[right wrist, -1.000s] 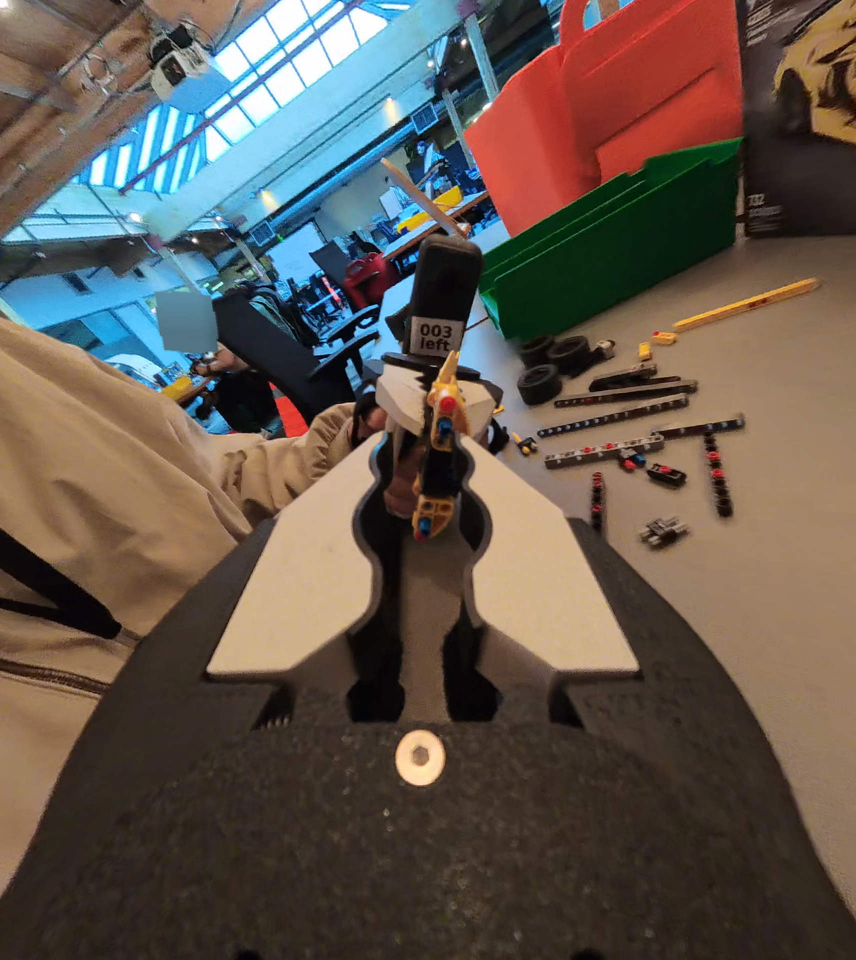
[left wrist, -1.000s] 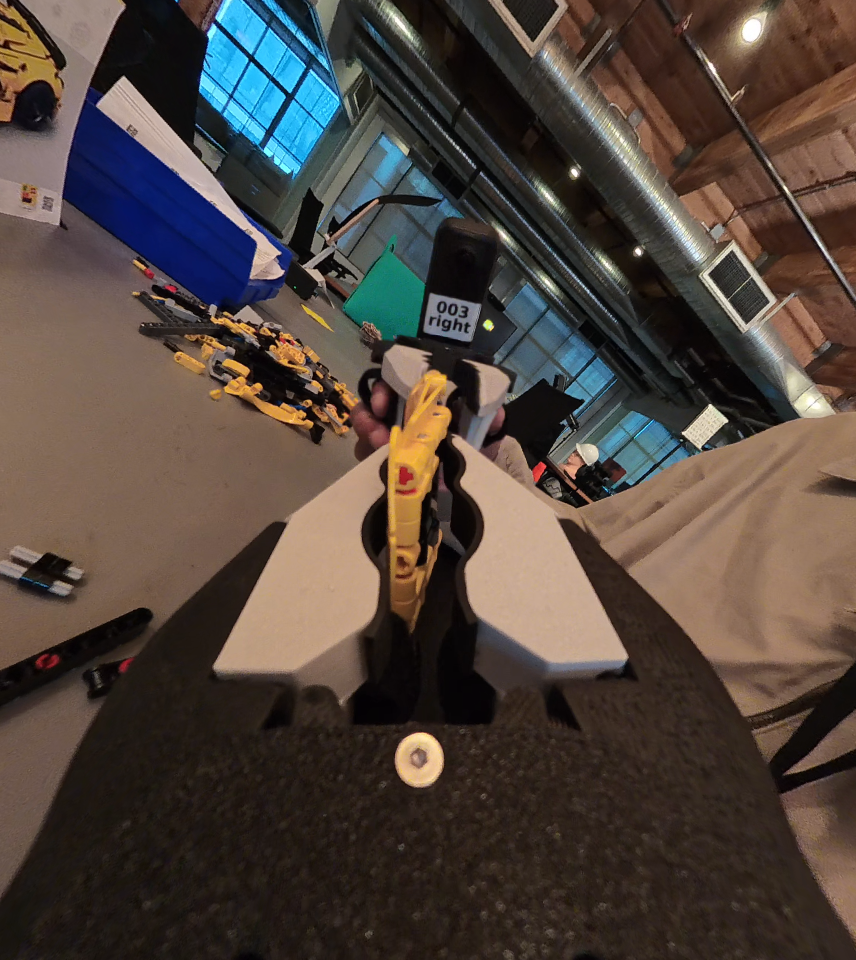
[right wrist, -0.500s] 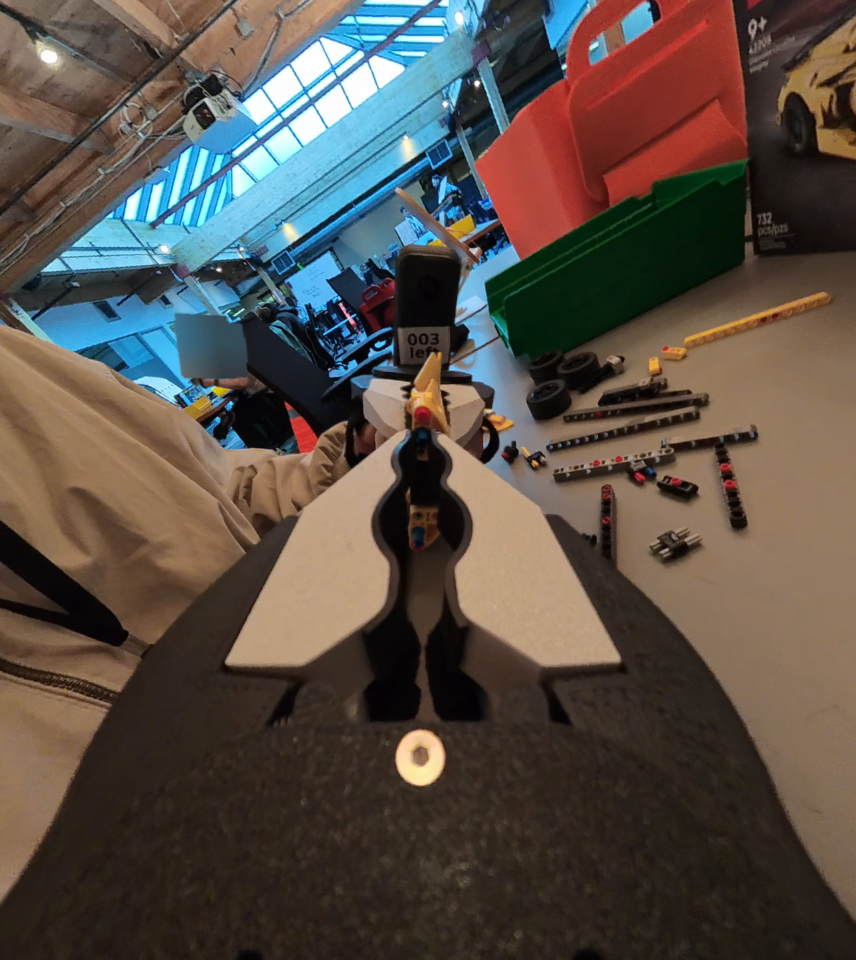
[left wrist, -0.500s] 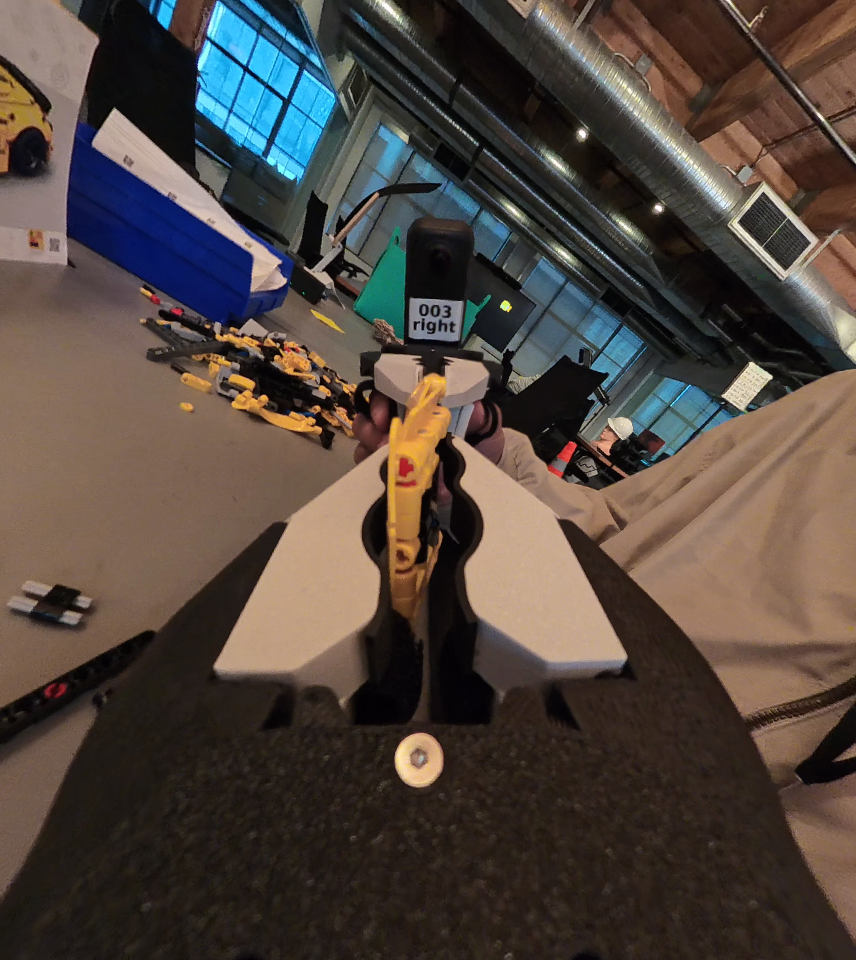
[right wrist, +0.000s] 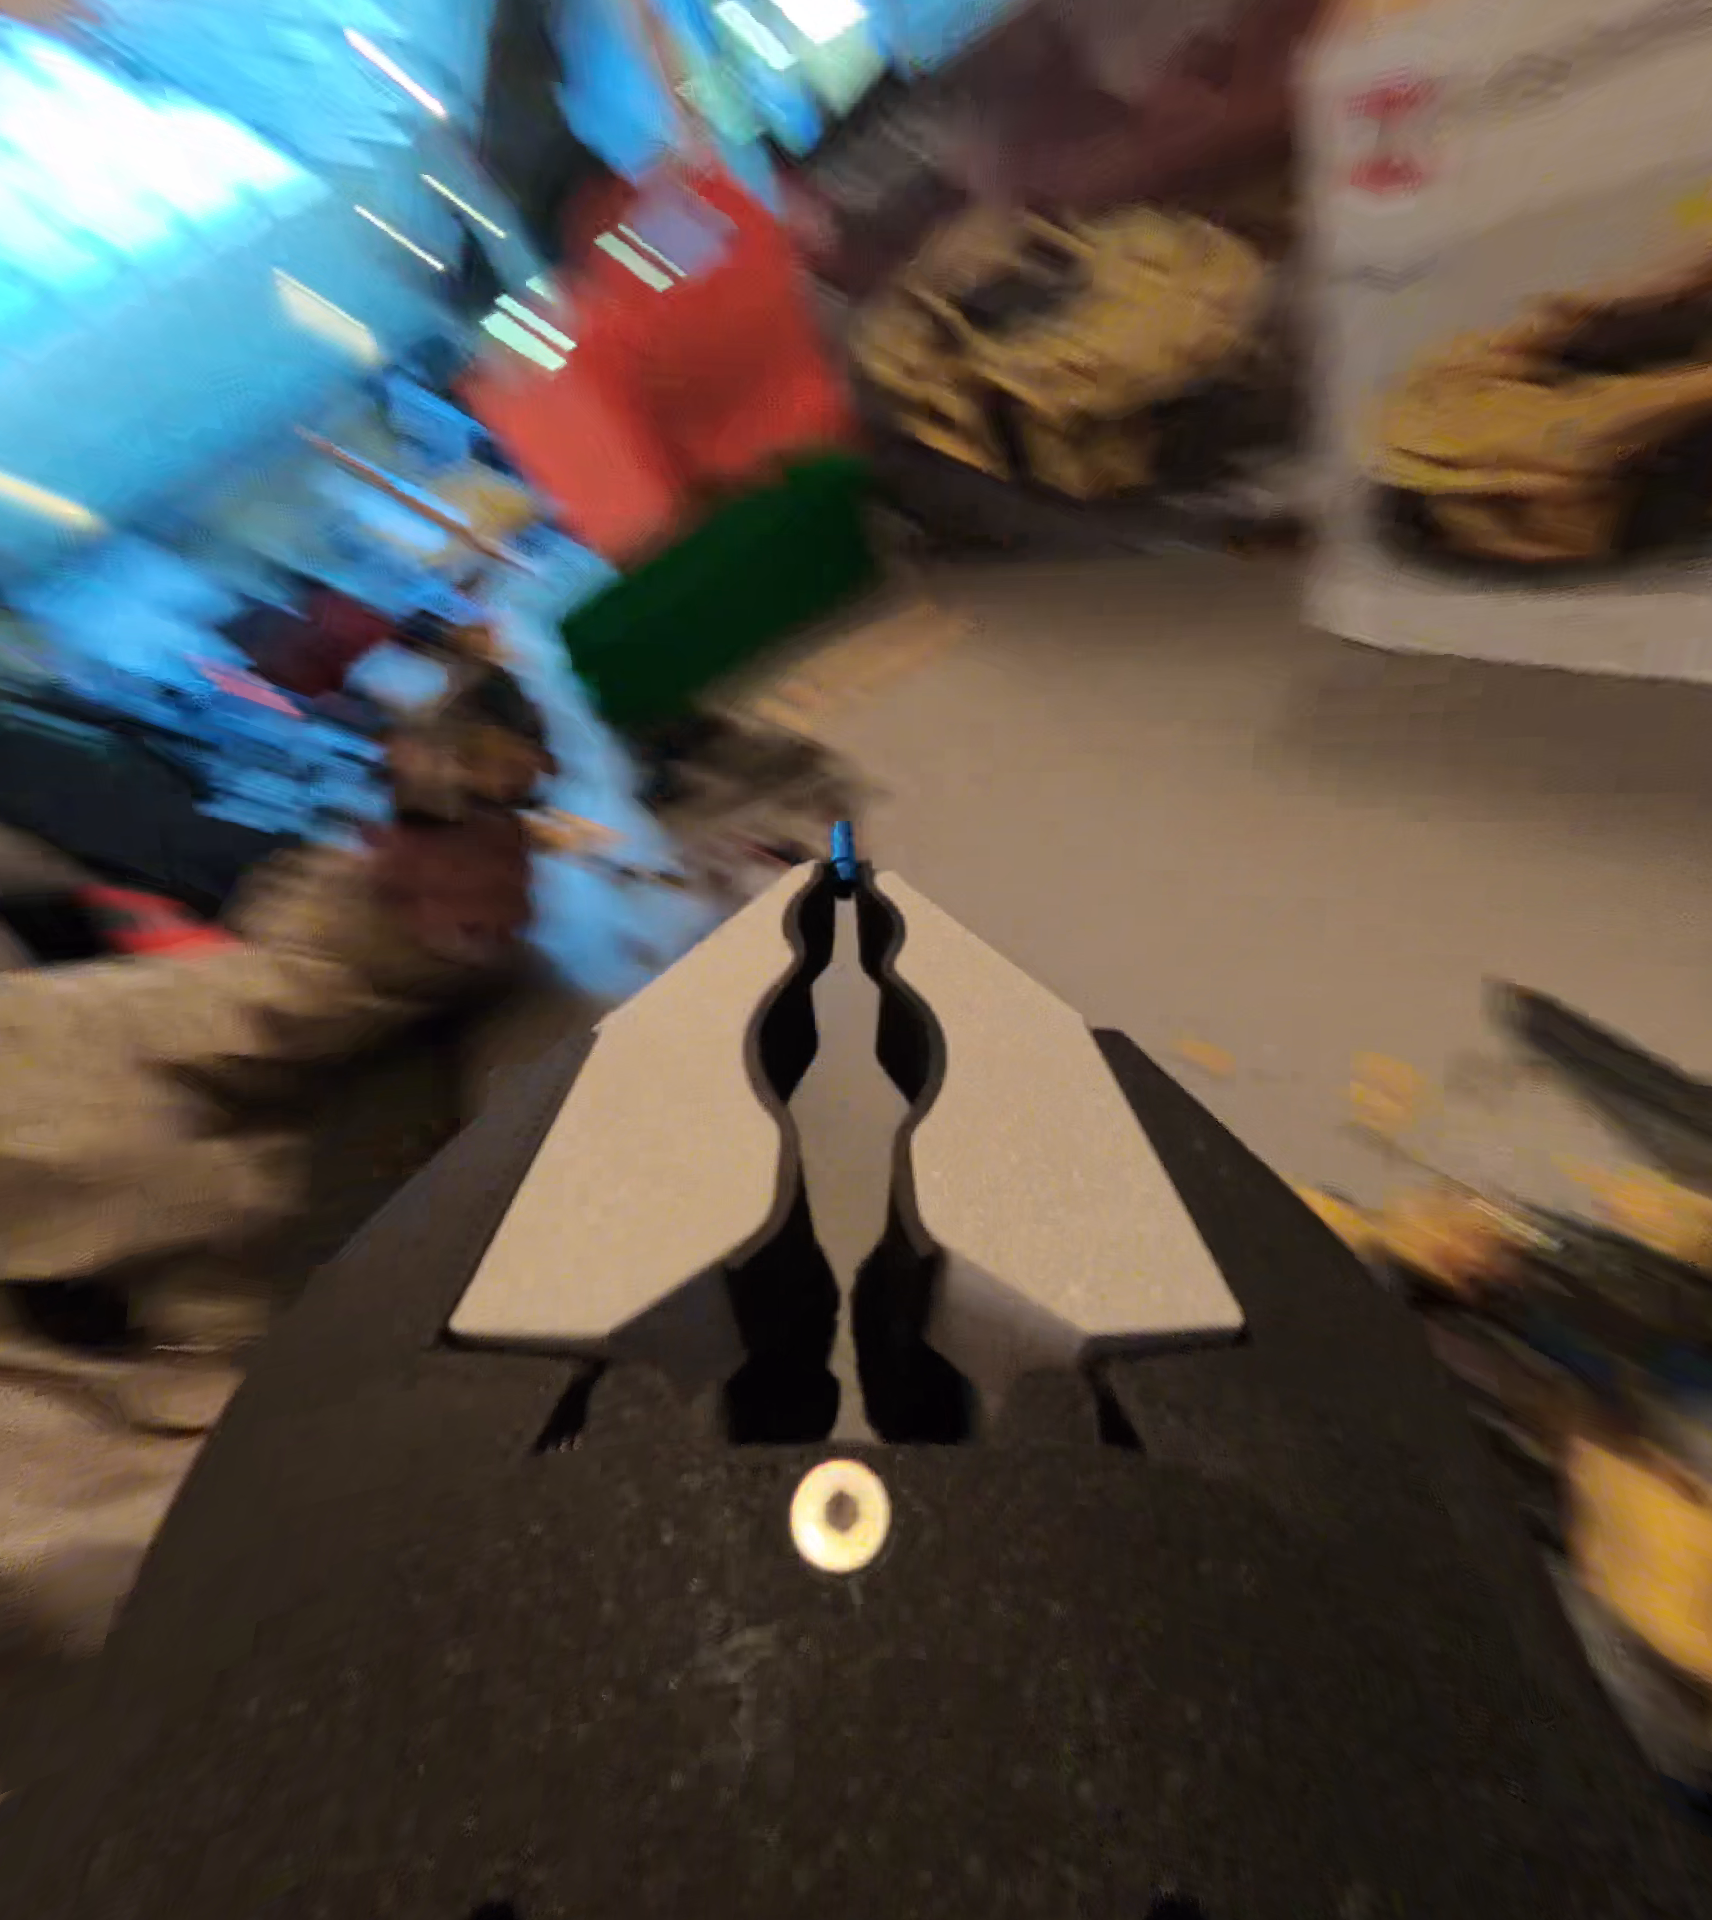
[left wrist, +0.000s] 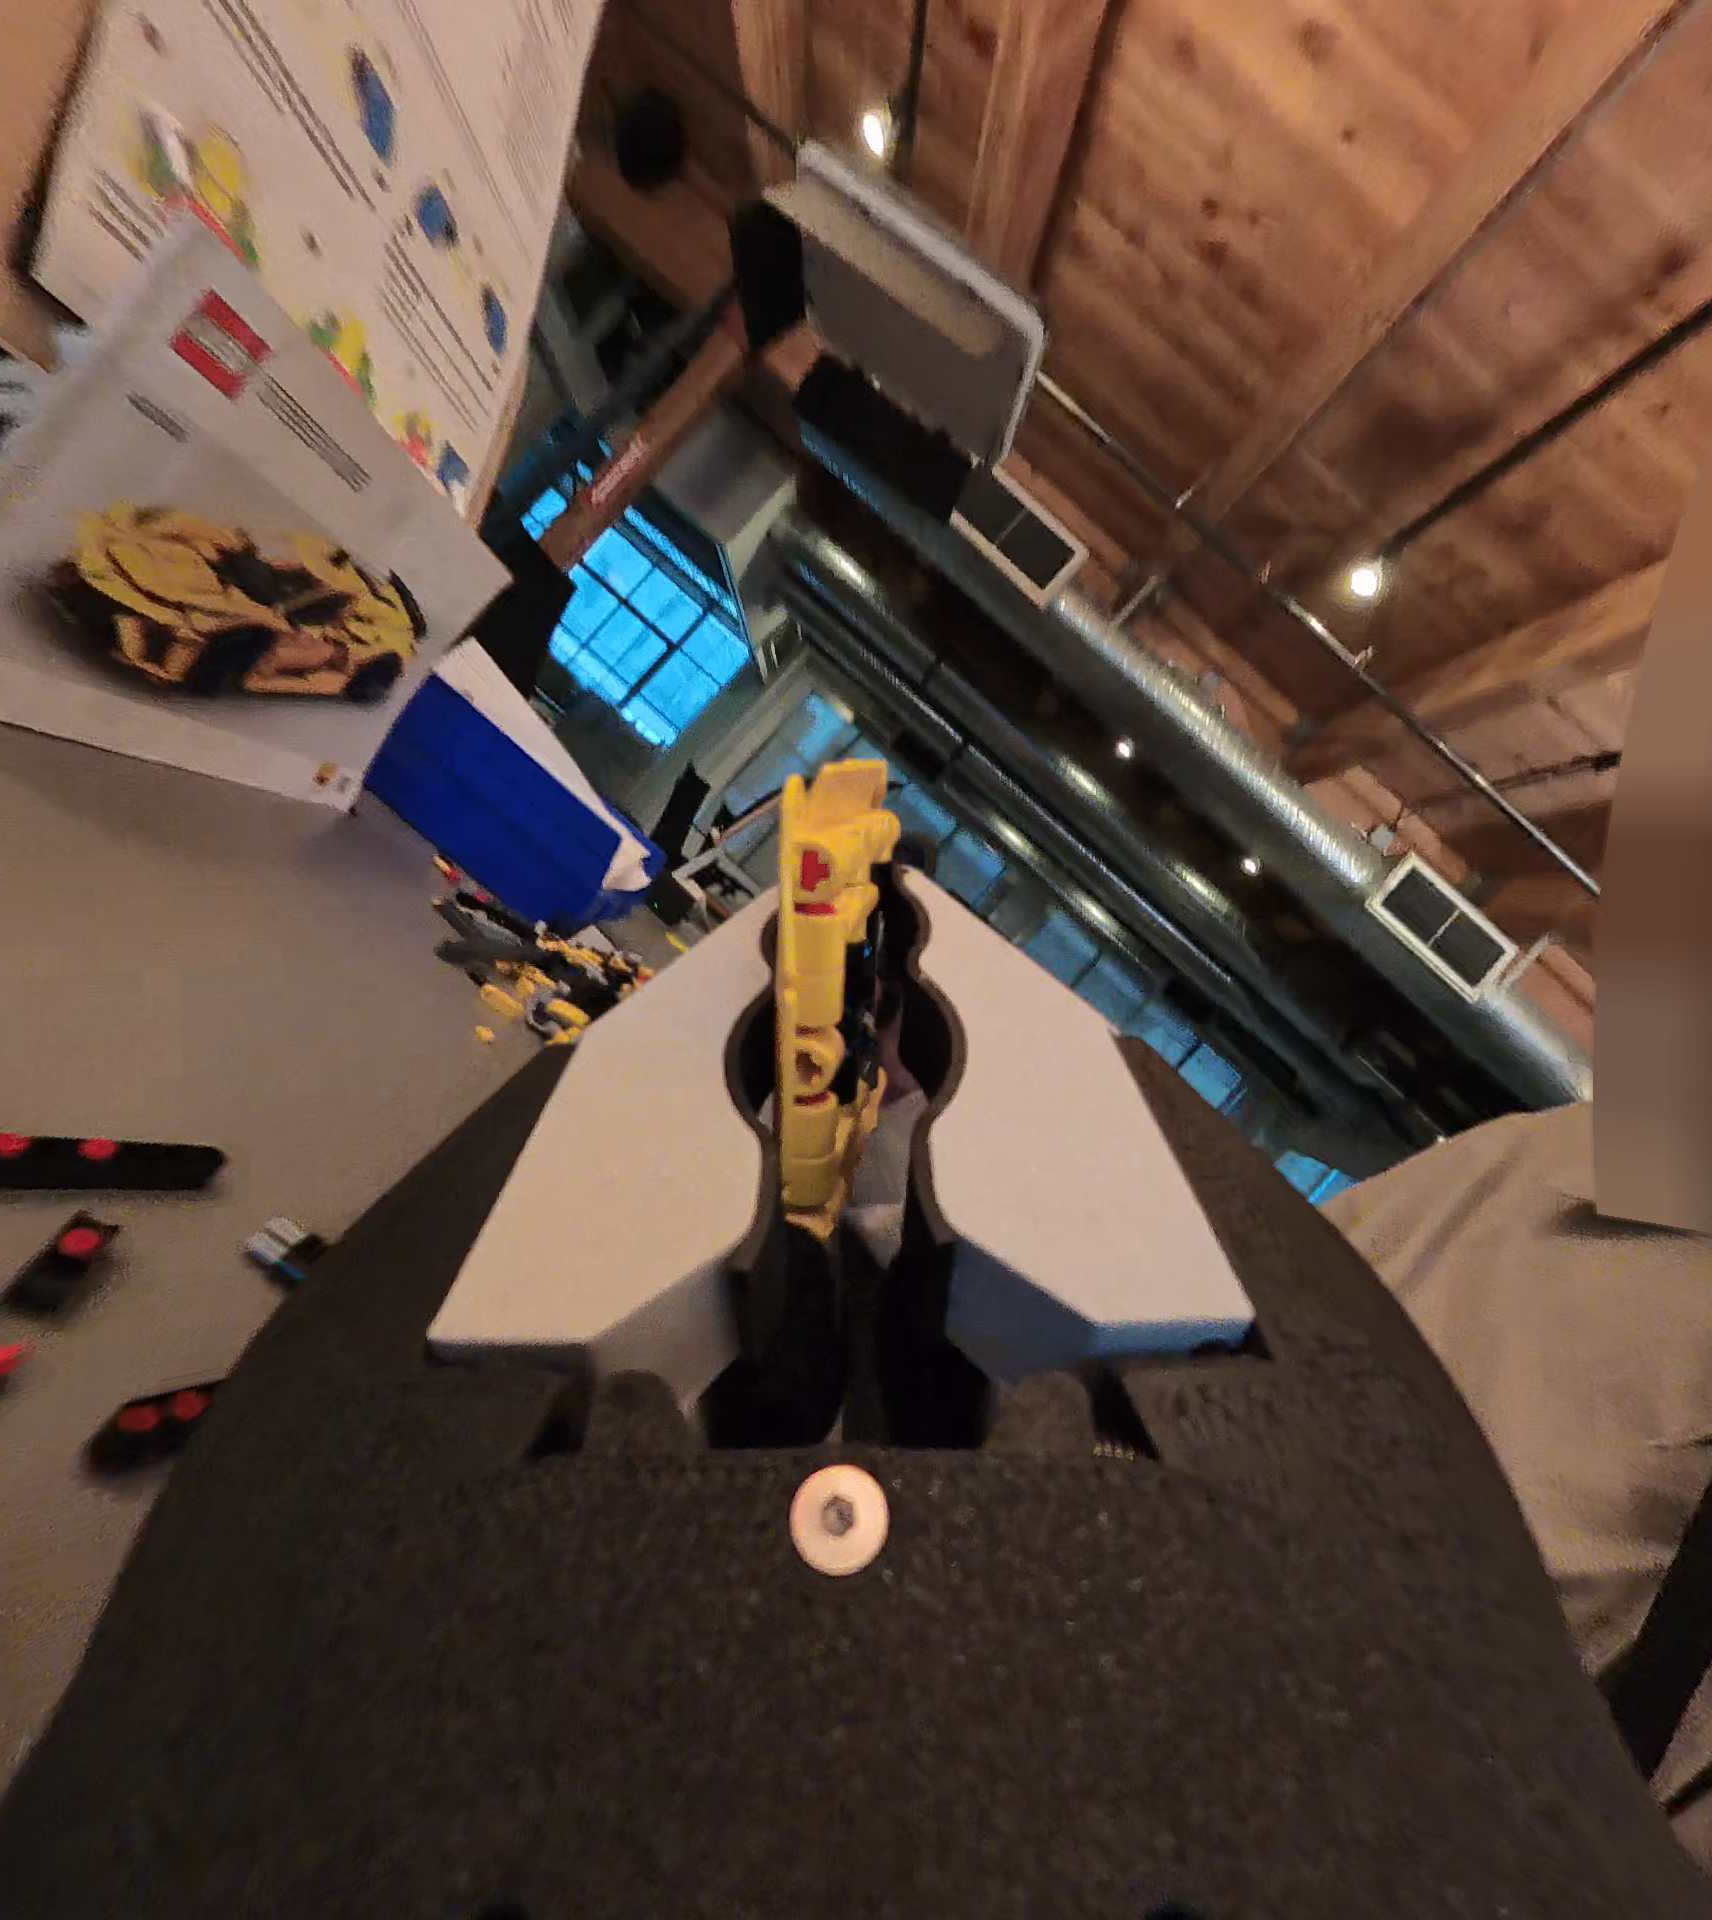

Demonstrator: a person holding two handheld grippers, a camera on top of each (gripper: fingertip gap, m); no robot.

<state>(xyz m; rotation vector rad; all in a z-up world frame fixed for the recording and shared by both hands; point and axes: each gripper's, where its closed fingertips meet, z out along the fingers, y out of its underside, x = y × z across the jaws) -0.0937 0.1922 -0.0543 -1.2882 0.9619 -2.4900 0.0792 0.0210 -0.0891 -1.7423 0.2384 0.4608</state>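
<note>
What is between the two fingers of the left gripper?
In the left wrist view, a yellow brick assembly with red pins stands clamped between the left gripper's fingers.

- The left wrist view was mostly sharp in the middle, with soft blur at the left edge and wide-angle bending.
- Small ceiling lamps (left wrist: 1364, 578) gave warm light; the windows (left wrist: 649, 644) glowed blue.
- The right wrist view was heavily smeared by motion; only the right gripper (right wrist: 841, 883) stayed sharp.
</note>
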